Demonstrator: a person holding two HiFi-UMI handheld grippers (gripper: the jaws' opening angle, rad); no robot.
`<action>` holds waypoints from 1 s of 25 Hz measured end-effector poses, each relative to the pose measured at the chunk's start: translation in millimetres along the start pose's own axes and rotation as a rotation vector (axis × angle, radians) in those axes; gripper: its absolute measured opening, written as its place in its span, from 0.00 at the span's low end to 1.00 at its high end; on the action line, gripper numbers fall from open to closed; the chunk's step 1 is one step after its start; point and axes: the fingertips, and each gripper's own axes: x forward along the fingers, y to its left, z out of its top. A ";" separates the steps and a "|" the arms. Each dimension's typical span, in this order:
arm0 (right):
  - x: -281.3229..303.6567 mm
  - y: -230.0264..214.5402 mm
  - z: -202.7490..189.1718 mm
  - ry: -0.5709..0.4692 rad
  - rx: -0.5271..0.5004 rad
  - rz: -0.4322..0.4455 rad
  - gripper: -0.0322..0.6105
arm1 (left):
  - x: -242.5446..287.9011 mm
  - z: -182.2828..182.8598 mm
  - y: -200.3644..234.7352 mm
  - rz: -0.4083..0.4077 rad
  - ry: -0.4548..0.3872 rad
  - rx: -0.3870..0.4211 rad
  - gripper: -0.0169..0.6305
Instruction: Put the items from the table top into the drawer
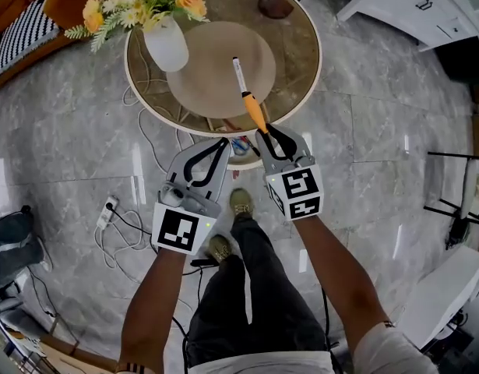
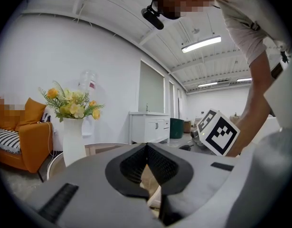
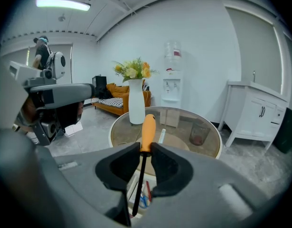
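My right gripper [image 1: 262,133] [image 3: 146,148] is shut on an orange-handled screwdriver [image 1: 254,111] [image 3: 146,129]. Its handle sticks out past the jaws over the near rim of the round glass table [image 1: 301,76], and the black shaft runs back between them. A white pen [image 1: 237,72] [image 3: 161,136] lies on the round mat [image 1: 216,76]. Below the table's near edge an open drawer [image 1: 241,148] [image 3: 141,194] shows red and blue items inside. My left gripper [image 1: 222,141] [image 2: 146,146] hangs beside the right one, left of the drawer, shut with nothing in it.
A white vase of flowers [image 1: 167,44] [image 2: 73,139] stands at the table's left and a dark cup [image 1: 276,2] [image 3: 198,133] at its far side. A power strip with cables [image 1: 107,213] lies on the floor. A white cabinet [image 1: 410,10] stands at the far right.
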 end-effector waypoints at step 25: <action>-47.5 58.4 -103.4 0.077 -0.069 0.054 0.16 | -60.4 -51.4 -52.0 0.013 -0.008 -0.009 0.03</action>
